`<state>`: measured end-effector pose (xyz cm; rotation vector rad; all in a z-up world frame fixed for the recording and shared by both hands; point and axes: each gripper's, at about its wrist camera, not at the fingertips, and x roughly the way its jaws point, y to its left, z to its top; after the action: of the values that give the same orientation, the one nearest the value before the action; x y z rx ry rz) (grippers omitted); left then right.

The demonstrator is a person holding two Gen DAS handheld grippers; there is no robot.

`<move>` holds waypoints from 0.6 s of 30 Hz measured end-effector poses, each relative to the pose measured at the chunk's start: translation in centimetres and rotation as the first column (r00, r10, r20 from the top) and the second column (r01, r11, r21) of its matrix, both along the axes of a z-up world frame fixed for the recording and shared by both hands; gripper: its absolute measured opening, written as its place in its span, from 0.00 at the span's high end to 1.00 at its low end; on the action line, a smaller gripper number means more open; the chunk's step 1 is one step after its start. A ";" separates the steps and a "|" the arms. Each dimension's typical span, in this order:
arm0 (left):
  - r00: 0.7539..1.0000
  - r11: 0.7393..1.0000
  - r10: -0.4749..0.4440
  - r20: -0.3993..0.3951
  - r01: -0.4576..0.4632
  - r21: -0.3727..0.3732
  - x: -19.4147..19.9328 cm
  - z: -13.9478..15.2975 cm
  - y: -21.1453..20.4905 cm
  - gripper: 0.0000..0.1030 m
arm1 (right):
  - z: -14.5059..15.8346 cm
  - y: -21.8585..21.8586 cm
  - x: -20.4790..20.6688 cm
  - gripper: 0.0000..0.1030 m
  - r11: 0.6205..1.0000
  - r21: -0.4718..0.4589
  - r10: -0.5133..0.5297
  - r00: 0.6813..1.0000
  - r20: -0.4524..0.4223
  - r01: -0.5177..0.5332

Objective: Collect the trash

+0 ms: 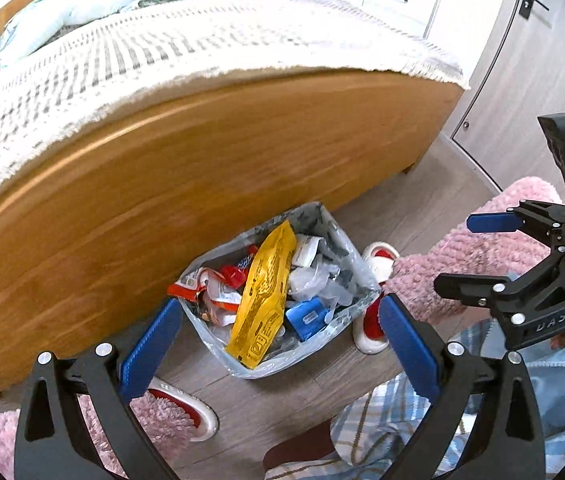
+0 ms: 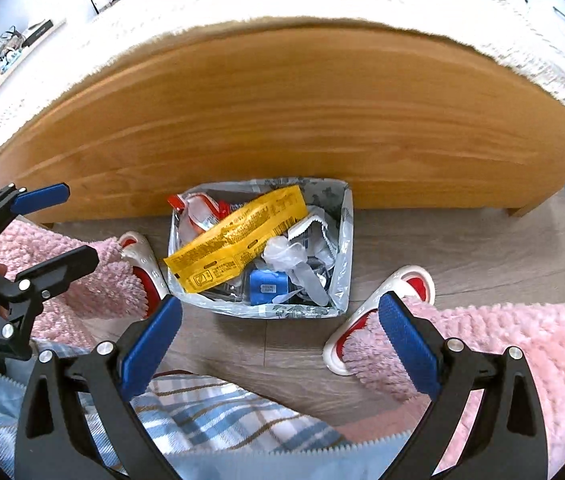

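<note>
The lined trash bin (image 2: 340, 240) sits on the wood floor (image 2: 462, 240), right up against the wooden bed footboard (image 2: 282, 120), and it is packed. A long yellow wrapper (image 2: 238, 240) lies slanted across the top of the bin; a red-and-white wrapper (image 2: 198, 212) is tucked in on the footboard side, a blue packet (image 2: 268, 286) on the side away from the footboard, with crumpled clear plastic (image 2: 286, 254) beside it. Both grippers hover above and short of the bin, empty. The right gripper (image 2: 280, 344) has its blue fingers spread wide. The left gripper (image 1: 280, 344) is spread wide too, nothing between its pads. A red-and-white slipper (image 2: 378, 316) stands on the floor on either side of the bin, with fuzzy pink trouser legs (image 2: 502, 352) above them. A fringed white blanket (image 1: 202, 52) drapes over the top of the footboard.
</note>
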<state>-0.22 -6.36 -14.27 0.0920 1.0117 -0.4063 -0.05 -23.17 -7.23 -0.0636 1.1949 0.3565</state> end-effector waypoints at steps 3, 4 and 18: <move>1.000 1.000 0.002 0.027 -0.002 -0.020 -0.5 1.0 0.0 0.07 | 1.6 -0.5 -0.7 0.08 1.000 0.004 -0.010 0.999 0.039 0.010; 0.999 1.000 0.005 0.034 -0.004 -0.022 -0.7 1.2 0.1 0.07 | 2.0 -0.5 -0.9 0.08 1.000 0.005 -0.013 0.999 0.050 0.013; 0.986 0.994 0.004 0.169 0.014 -0.106 -3.3 5.8 0.0 0.07 | 8.2 -2.2 -4.5 0.08 0.997 0.033 -0.070 0.978 0.198 0.065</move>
<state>-3.49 -6.39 -8.47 0.0323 0.8208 -0.4490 -4.58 -25.37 0.93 -0.0352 0.9921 0.2988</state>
